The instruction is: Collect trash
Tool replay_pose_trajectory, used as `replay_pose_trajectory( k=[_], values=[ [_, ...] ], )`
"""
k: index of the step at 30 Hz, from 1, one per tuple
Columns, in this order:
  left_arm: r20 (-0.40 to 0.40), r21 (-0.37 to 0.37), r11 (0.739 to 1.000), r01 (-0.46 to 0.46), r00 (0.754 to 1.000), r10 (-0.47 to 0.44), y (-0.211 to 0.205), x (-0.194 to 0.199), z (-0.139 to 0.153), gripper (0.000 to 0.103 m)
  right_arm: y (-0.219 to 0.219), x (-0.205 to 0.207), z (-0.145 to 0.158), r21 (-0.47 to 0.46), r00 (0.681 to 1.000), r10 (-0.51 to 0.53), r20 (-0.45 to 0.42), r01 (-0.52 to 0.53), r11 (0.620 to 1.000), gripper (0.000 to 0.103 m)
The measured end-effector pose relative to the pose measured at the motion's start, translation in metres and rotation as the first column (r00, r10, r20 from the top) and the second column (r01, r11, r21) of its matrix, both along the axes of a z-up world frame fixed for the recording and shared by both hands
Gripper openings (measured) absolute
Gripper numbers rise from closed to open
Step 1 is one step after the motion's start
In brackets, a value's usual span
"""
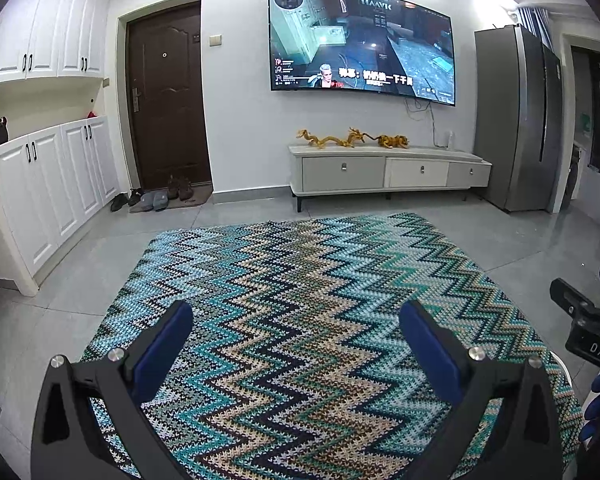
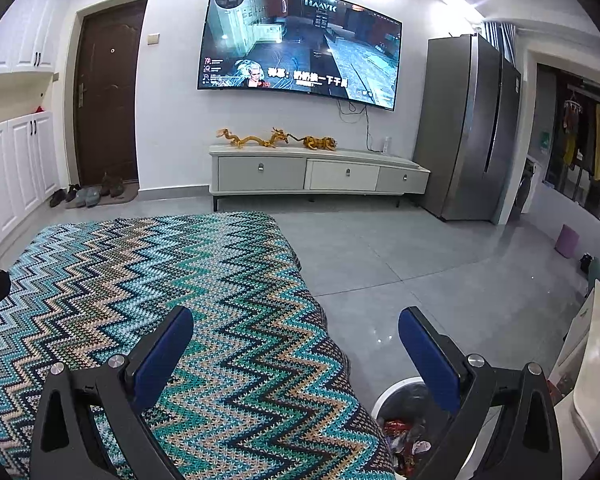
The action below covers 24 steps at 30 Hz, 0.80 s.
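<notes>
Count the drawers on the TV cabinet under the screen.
3, side by side across the TV cabinet: left drawer, middle drawer, right drawer. Each has one small metal handle. None looks hidden.

Trash bin (image 2: 396, 396): only part of the white rim shows, the rest is cut by the right gripper's (image 2: 296, 330) finger and the zigzag cloth (image 2: 228, 300). Contents are a blurred red and white clutter (individual items unreadable). In the left view the bin is just a sliver of rim (image 1: 565, 364) behind the left gripper's (image 1: 296, 326) finger. Right gripper there (image 1: 588, 320) is cropped at the frame edge, jaws unseen; blue glove (image 1: 599, 396) partly cut too. TV (image 2: 300, 40) subtitles too small to read. Doorway clothes (image 2: 596, 140) are dim and cropped at the right edge.
</notes>
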<state>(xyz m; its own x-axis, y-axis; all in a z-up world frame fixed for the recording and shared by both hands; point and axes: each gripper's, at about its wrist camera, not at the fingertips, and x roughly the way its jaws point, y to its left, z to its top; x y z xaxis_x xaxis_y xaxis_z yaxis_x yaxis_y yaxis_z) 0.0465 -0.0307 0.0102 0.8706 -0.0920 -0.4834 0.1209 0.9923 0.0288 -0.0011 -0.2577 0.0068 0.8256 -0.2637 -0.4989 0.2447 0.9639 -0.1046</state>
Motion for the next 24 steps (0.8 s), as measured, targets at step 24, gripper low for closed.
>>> replay_pose_trajectory(
  k=[24],
  values=[
    [0.001, -0.04, 0.999, -0.009, 1.0, 0.009, 0.0047, 0.0017, -0.004, 0.103, -0.0054, 0.0, -0.0052, -0.013, 1.0, -0.03, -0.003, 0.03, 0.999, 0.103]
  ],
)
